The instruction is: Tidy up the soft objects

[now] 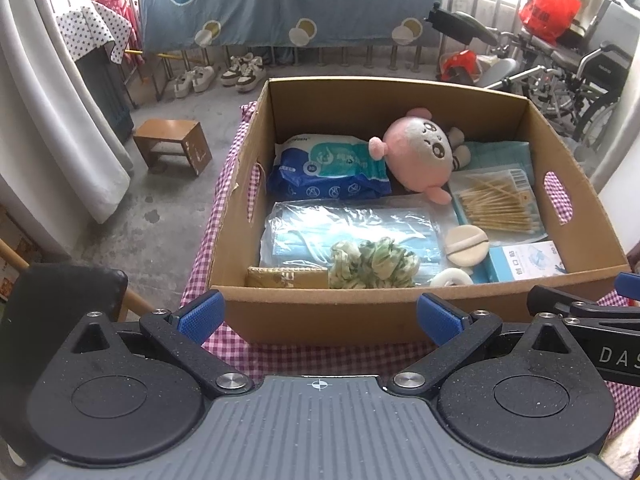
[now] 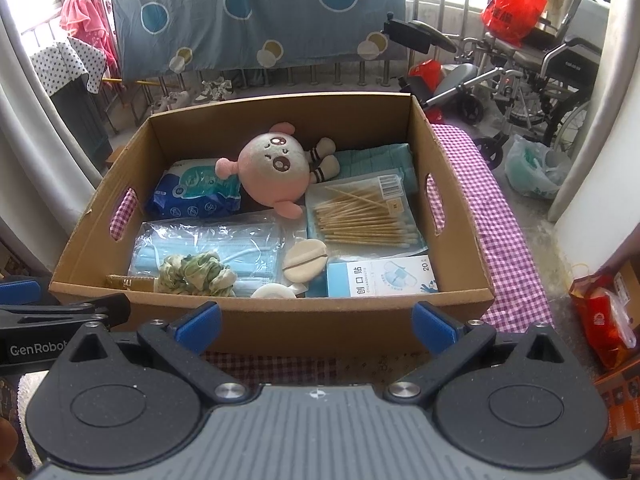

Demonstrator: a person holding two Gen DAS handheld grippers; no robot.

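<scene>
- Left wrist view: left tongs (image 1: 318,316) spread and empty before the cardboard box (image 1: 320,312); inside it the pink plush toy (image 1: 416,152) lies toward the back, likely light and squashy, best pinched at an ear.
- Right wrist view: right tongs (image 2: 316,326) spread, holding nothing; green scrunchie (image 2: 194,274) sits inside the box's near wall, limp, any fold grippable.
</scene>
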